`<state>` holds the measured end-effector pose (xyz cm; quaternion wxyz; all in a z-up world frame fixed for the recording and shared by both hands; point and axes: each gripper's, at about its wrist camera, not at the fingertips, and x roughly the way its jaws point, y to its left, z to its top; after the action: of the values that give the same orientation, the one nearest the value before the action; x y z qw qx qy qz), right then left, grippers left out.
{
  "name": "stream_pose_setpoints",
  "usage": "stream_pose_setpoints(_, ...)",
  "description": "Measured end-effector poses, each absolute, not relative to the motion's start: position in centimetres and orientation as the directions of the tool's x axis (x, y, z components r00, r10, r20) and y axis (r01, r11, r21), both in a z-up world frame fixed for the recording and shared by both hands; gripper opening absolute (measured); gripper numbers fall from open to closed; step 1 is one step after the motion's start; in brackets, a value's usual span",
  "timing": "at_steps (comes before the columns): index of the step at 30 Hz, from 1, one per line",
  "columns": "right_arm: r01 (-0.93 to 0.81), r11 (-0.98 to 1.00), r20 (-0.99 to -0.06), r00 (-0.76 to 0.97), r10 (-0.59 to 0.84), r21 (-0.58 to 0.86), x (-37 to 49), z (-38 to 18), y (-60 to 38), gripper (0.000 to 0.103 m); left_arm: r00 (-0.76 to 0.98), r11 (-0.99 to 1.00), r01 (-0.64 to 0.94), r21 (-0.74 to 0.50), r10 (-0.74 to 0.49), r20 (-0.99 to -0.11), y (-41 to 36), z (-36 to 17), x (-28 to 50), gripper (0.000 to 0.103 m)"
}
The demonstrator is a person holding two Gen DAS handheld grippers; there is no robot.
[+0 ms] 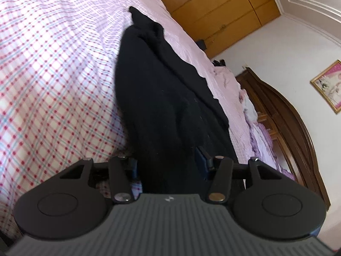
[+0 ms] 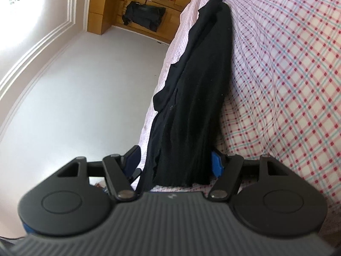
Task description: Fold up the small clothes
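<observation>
A black garment [image 1: 162, 98] stretches from my left gripper [image 1: 168, 162] across the checked bed sheet [image 1: 53, 81]; its far end lies bunched on the bed. The left gripper's blue pads [image 1: 202, 156] stand on either side of the cloth and grip its near edge. In the right wrist view the same black garment [image 2: 196, 98] runs from my right gripper [image 2: 177, 162] out over the bed. The right gripper's blue pads [image 2: 217, 163] clamp the cloth's other near edge. The cloth hangs taut, lifted off the sheet near both grippers.
The bed has a pink, red and blue checked sheet [image 2: 287, 74]. A dark wooden headboard [image 1: 285, 123] and purple bedding [image 1: 260, 136] lie at the right in the left wrist view. Wooden wardrobes [image 1: 223, 10] stand beyond. A dark garment [image 2: 145, 15] hangs on wooden shelving.
</observation>
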<state>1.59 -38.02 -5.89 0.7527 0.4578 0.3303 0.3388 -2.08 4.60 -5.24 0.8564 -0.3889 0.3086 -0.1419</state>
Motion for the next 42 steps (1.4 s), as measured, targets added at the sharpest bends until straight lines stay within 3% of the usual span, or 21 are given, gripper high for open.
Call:
stream_pose_setpoints(1,-0.207,0.362,-0.195,0.556,0.808,0.909,1.8,-5.9,-38.0,0.064,0.77,0.657,0.0,-0.754,-0.481,-0.42,4.6,-5.3,-2.1,0.055)
stream_pose_setpoints(2,-0.204,0.383,-0.214,0.559,0.801,0.901,2.0,-5.8,-37.7,0.055,0.769,0.657,0.0,-0.754,-0.483,-0.42,4.8,-5.3,-2.2,0.055)
stream_pose_setpoints(5,-0.139,0.433,-0.285,0.572,0.769,0.89,2.4,-6.2,-37.4,0.016,0.765,0.648,-0.019,-0.762,-0.481,-0.428,5.4,-5.6,-2.8,0.041)
stream_pose_setpoints(6,-0.115,0.428,-0.29,0.577,0.763,0.896,2.4,-6.5,-37.6,0.011,0.765,0.634,-0.026,-0.773,-0.484,-0.424,5.8,-5.8,-2.9,0.039)
stream_pose_setpoints(12,-0.097,0.414,-0.279,0.6,0.75,0.905,2.3,-6.9,-37.7,0.013,0.77,0.578,-0.05,-0.815,-0.497,-0.4,7.1,-6.4,-3.2,0.04)
stream_pose_setpoints(14,-0.085,0.39,-0.268,0.591,0.761,0.917,2.5,-7.1,-37.8,0.011,0.772,0.577,-0.062,-0.814,-0.49,-0.405,7.4,-6.5,-3.5,0.03)
stream_pose_setpoints(15,-0.081,0.381,-0.264,0.59,0.763,0.921,2.5,-7.1,-37.9,0.01,0.771,0.577,-0.071,-0.814,-0.485,-0.412,7.6,-6.6,-3.5,0.014)
stream_pose_setpoints(18,-0.111,0.398,-0.256,0.603,0.756,0.911,2.6,-6.3,-37.8,0.009,0.77,0.541,-0.068,-0.838,-0.506,-0.389,8.0,-6.8,-3.9,0.008)
stream_pose_setpoints(30,-0.287,0.385,-0.124,0.639,0.759,0.877,2.9,-2.1,-37.6,0.009,0.799,0.446,0.039,-0.894,-0.551,-0.24,8.0,-4.2,-3.8,0.008)
stream_pose_setpoints(42,-0.418,0.396,-0.017,0.67,0.743,0.818,10.2,3.5,-37.1,0.009,0.837,0.377,0.123,-0.918,-0.536,-0.108,8.6,0.7,1.2,0.008)
